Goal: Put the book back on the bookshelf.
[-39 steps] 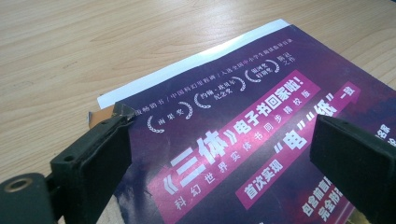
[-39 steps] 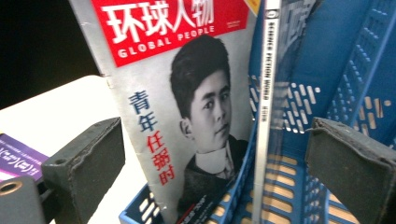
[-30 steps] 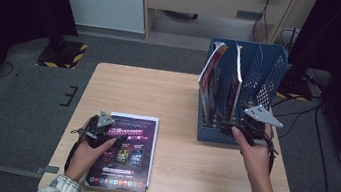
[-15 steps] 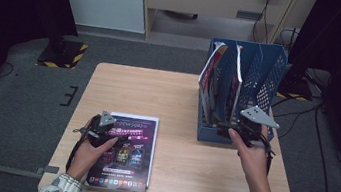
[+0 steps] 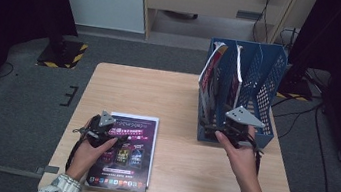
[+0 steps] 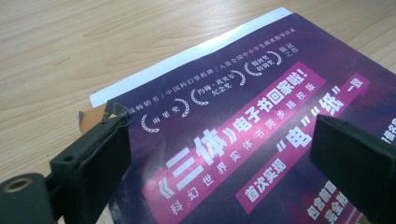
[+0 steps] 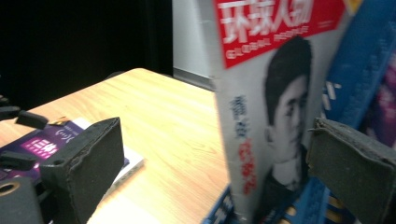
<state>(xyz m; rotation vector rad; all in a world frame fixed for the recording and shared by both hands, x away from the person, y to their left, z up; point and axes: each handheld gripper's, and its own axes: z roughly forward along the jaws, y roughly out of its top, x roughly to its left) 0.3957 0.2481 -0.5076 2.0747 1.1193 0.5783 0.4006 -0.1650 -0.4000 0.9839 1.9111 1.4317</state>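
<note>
On the bench, left gripper [image 6: 219, 154] spread over magazine [image 5: 125, 150] — right gripper [image 7: 210, 163] spread around red magazine [image 7: 261, 116] in blue rack [image 5: 262, 78].
</note>
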